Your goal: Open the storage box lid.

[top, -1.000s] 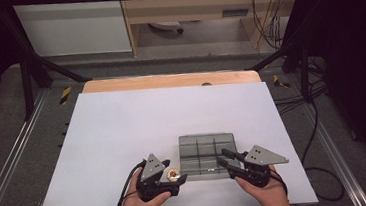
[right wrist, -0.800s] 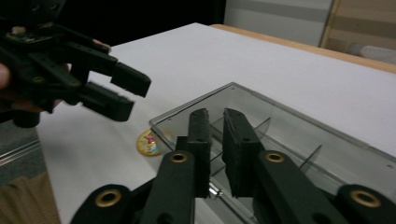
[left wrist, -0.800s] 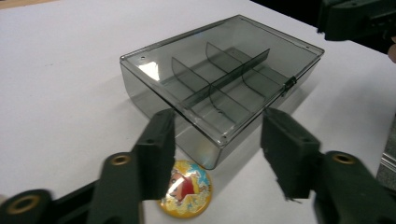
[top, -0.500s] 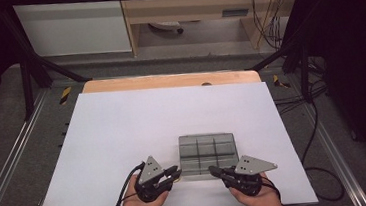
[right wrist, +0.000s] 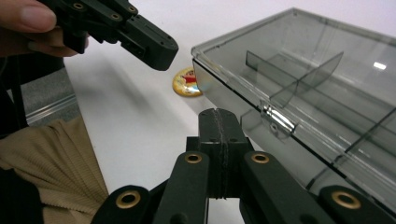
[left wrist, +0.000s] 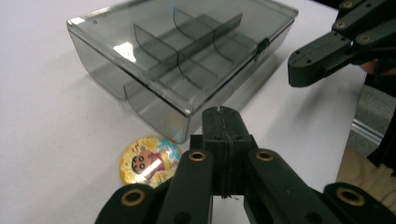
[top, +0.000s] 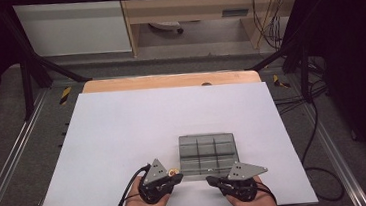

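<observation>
A smoky clear compartment box [top: 208, 153] lies with its lid down near the table's front edge, its small latch [right wrist: 275, 119] on the near side. A round cartoon badge [top: 173, 172] lies flat on the table at the box's near left corner. My left gripper [top: 179, 177] sits just in front of the badge [left wrist: 149, 160]. Its jaws have just closed, pads together with nothing between them. My right gripper [top: 209, 180] is shut and empty too, its tip a little short of the latch side of the box [right wrist: 303, 79]. The two tips point toward each other.
The white tabletop [top: 172, 119] stretches wide to the left of and beyond the box. A wooden strip [top: 169, 80] runs along its far edge. Both hands rest at the near edge, and metal rails and cables flank the table.
My right gripper has drawn back toward the near edge and shifted left, off the box's near right corner. The left hand has hardly moved.
</observation>
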Tool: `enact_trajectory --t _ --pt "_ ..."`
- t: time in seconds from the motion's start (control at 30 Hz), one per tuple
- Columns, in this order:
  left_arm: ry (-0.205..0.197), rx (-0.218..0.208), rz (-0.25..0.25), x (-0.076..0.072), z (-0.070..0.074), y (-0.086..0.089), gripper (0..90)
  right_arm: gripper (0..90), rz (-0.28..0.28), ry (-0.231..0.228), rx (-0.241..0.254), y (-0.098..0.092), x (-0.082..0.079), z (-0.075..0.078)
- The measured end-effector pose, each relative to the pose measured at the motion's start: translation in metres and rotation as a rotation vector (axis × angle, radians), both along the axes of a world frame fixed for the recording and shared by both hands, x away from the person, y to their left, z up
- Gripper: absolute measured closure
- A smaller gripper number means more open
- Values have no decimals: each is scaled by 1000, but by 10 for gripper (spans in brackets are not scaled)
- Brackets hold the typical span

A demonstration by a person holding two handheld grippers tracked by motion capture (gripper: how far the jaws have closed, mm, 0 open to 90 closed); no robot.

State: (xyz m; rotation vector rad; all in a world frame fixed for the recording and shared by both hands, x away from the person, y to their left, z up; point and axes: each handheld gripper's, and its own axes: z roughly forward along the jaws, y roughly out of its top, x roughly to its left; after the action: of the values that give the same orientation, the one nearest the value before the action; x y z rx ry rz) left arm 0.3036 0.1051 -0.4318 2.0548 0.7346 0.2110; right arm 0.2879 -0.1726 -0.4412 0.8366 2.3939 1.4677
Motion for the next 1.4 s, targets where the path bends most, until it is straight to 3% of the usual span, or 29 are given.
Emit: enact_trajectory --t 0.1,0.47,1.4 --pt "14 23 -7 1 -3 -2 900 900 -9 16 -8 0 2 -2" --pt "19 49 5 8 -9 -2 900 900 -27 48 -24 0 6 -7" --pt "-28 24 32 9 -6 -1 900 900 -56 62 -43 -5 9 -11"
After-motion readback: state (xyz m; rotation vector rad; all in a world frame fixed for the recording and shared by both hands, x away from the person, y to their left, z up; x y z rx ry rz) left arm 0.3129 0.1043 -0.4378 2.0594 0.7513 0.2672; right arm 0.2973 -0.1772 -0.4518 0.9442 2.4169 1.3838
